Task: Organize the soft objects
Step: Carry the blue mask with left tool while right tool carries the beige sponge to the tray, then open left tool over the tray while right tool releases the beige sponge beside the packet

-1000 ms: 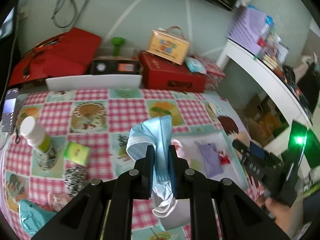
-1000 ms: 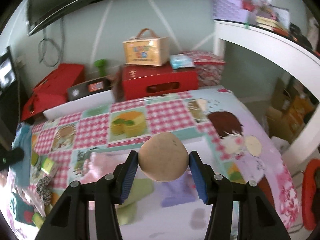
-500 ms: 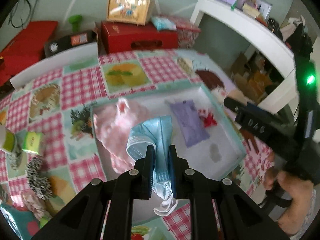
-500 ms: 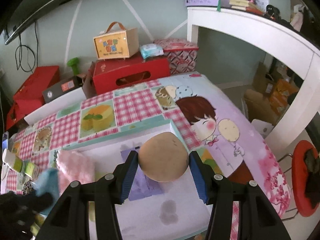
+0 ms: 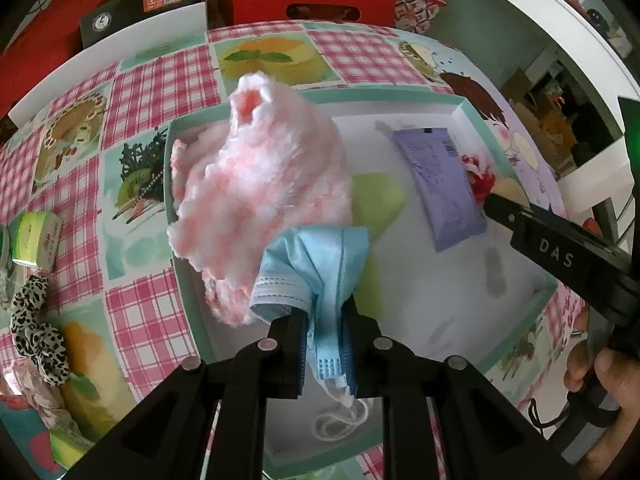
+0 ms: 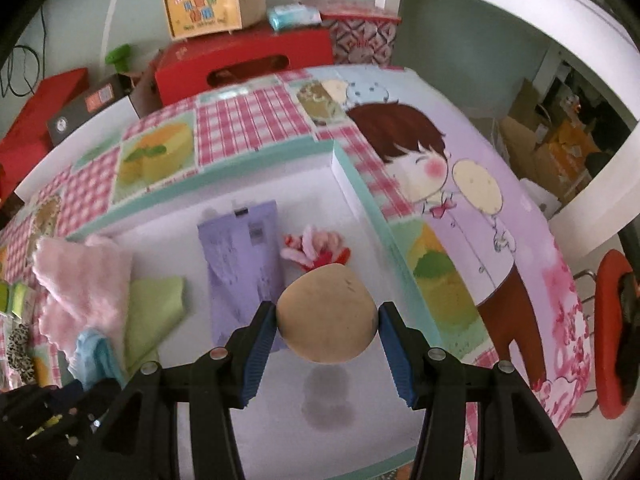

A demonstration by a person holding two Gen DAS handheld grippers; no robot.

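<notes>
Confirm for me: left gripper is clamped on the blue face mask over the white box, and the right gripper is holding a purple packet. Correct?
Not quite. The right gripper holds a tan round sponge, as the right wrist view shows; the purple packet lies in the white box. The left gripper is indeed clamped on the blue face mask.

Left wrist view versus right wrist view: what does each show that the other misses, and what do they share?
Only the left wrist view shows the white ear loops under the left tool, shut on the blue mask, and a yellow-green packet beside the box. Only the right shows the tan ball clamped in the right tool and a red stool. Both show the box, pink towel, green cloth, purple pack and leopard scrunchie.
</notes>
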